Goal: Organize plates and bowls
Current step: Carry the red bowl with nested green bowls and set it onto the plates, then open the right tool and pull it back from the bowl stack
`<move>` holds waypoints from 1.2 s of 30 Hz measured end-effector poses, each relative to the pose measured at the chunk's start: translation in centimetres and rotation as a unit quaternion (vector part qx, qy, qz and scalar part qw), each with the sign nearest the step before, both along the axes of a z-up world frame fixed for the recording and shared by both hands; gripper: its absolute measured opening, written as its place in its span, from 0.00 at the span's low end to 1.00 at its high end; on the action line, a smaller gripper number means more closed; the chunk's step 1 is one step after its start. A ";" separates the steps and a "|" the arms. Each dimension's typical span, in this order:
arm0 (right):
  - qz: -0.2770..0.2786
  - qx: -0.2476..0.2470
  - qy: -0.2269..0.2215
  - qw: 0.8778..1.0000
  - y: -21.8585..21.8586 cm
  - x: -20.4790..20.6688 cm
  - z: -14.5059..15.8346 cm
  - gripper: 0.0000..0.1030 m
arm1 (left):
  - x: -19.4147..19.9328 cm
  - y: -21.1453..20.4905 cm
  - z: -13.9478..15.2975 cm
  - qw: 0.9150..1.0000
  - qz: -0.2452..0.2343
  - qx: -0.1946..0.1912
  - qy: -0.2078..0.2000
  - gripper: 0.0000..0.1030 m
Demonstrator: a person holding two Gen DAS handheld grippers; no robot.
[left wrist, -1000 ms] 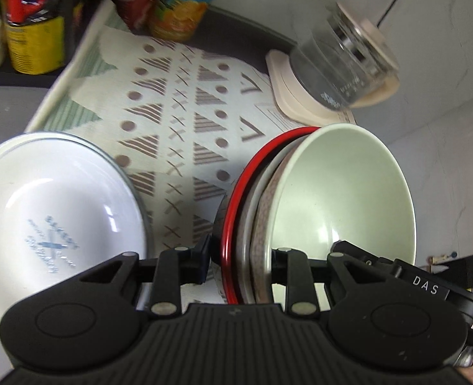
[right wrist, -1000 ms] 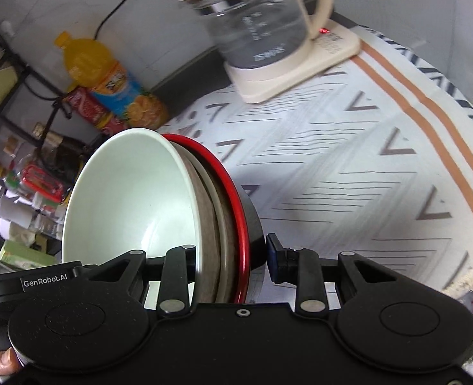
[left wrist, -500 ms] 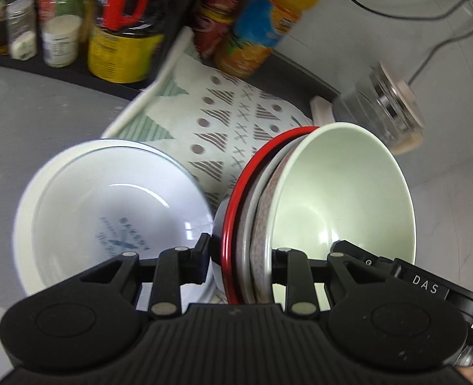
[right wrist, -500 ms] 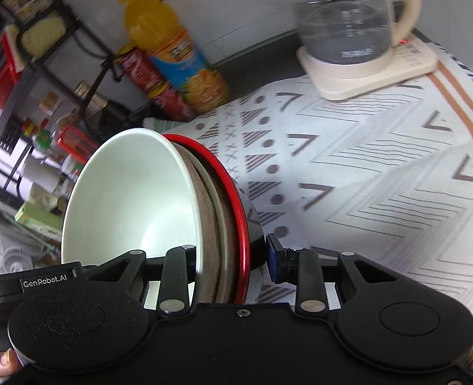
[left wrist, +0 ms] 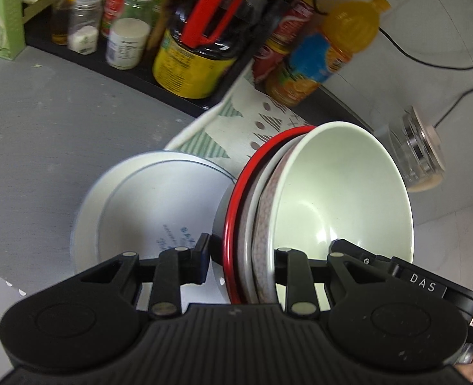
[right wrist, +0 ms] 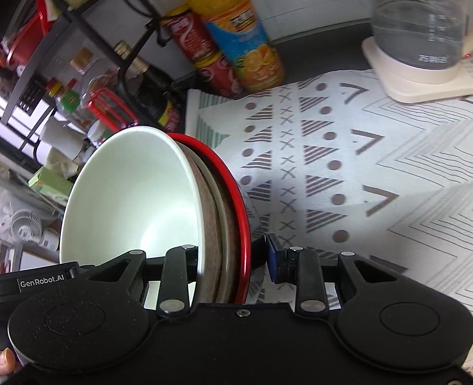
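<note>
Grey counter fills the left side, and a patterned cloth covers the rest of the worktop. At the back stand jars and bottles on a dark rack, an orange juice bottle, and a glass kettle on its cream base.

Both grippers hold one stack of bowls. The left gripper pinches the rim on one side, and the right gripper pinches the rim on the other side. Each has one finger inside the pale green bowl and one finger against the outside of the red-rimmed bowl at the bottom of the stack. The jaws are not wide apart; they squeeze all the nested rims together. Two grips probably make sense because the stack looks heavy and one grip could let it tip or slide apart.

The stack is up in the air, above the cloth's edge. Just beside it sits a white plate pile with a shallow white dish on top, resting on the grey counter.

Plenty of open room lies on the grey counter to the left of the plates. The cloth on the right is also bare up to the kettle. The tight spots are the plate pile close to the red rim, and the rack of bottles behind. If the bowls go down near the plates, I think they should come down slowly so the red rim does not knock the white dish.
</note>
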State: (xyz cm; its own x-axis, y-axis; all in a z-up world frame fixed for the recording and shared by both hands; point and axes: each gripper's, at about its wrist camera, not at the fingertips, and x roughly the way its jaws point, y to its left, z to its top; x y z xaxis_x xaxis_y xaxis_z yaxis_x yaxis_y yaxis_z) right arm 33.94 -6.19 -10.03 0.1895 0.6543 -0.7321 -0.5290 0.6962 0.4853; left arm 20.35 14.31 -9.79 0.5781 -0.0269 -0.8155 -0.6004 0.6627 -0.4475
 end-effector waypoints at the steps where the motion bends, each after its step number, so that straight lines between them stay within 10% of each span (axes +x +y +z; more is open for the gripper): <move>1: 0.004 -0.001 0.001 1.000 0.4 -0.1 0.0 0.29 | -0.2 0.3 0.0 1.000 0.004 0.000 0.001 0.26; 36: 0.029 -0.043 0.066 0.997 5.6 -1.6 -4.9 0.30 | -3.0 4.5 -4.6 0.997 0.047 -0.027 0.049 0.26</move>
